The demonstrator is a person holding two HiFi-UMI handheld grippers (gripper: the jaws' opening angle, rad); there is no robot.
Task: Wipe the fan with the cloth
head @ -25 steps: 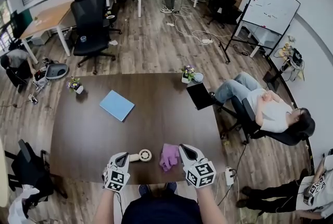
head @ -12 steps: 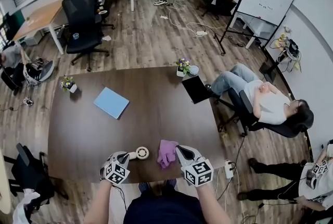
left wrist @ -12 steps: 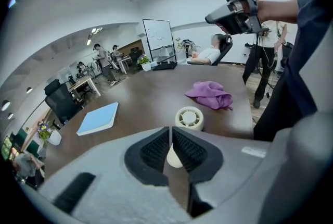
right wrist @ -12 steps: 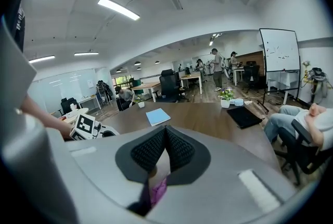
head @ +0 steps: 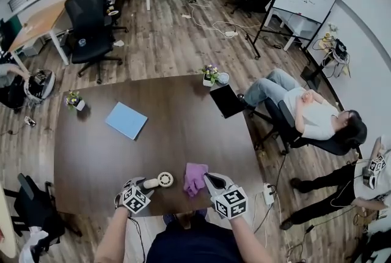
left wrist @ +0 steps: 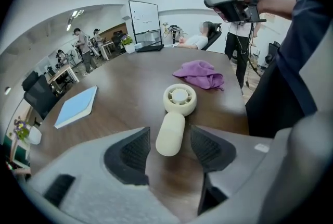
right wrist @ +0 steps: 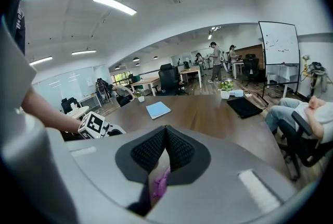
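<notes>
Both grippers have been brought lower toward the table (head: 122,151) since the earlier frame, and the jaws of the left gripper (left wrist: 169,137) have just been opened. At the lower middle of the left gripper view the fan (left wrist: 178,106) is laid flat, its handle run straight back between the parted pads, bracketed but not yet pinched. In the head view the cloth (head: 195,176) is left just right of the fan's head, by the right gripper (head: 206,178), whose jaws are pressed together on nothing.
</notes>
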